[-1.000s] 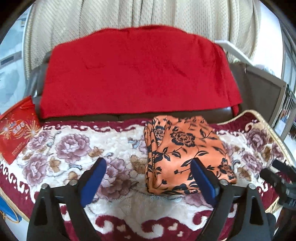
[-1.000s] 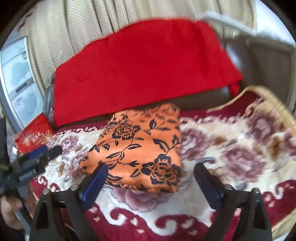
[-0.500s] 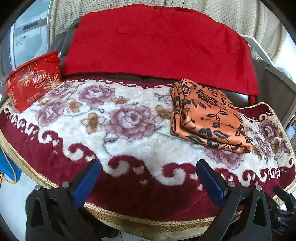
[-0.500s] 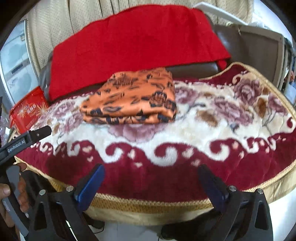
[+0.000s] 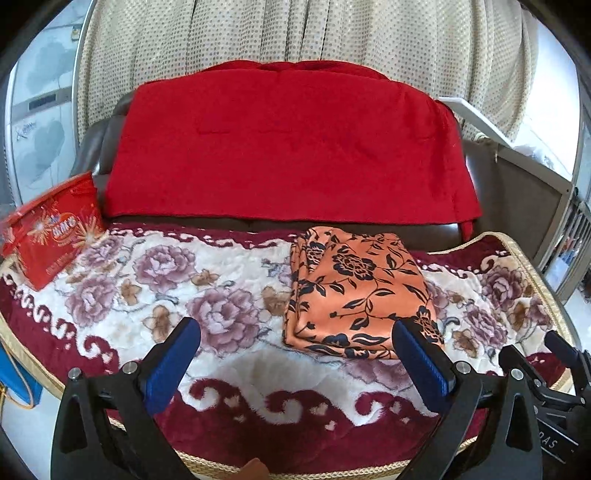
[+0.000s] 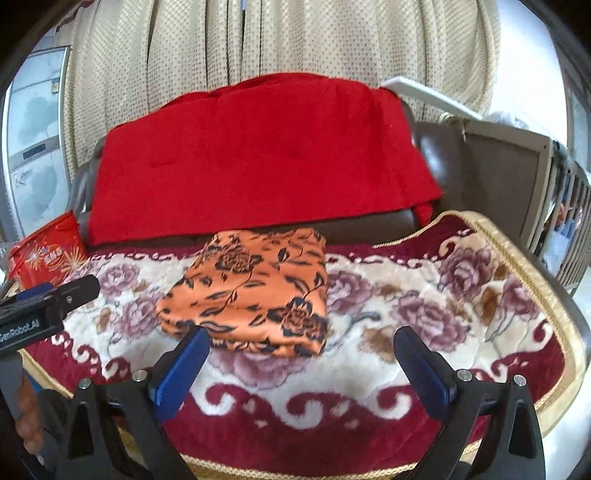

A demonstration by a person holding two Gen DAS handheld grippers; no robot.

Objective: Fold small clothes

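- An orange cloth (image 5: pixel 360 291) printed with black flowers and leaves lies folded into a neat stack of layers on a floral blanket (image 5: pixel 155 291).
- The blanket is cream in the middle with mauve roses, and has a dark red scrolled border and gold trim at its edge.
- The folded cloth sits toward the back of the blanket, close to a sofa backrest draped with a plain red throw (image 5: pixel 288 144).
- The left gripper (image 5: pixel 295 345) hangs over the front part of the blanket with its blue-padded fingers spread wide and nothing between them; the cloth lies just beyond its right finger.
- The right gripper (image 6: pixel 301 349) is likewise spread wide and empty, with the cloth just beyond its left finger.
- In the right wrist view, the left gripper shows at the left edge as a black bar.
- A red snack bag (image 5: pixel 51 230) with starburst print stands at the blanket's far left corner.
- Beige dotted curtains (image 5: pixel 303 33) hang behind the sofa.
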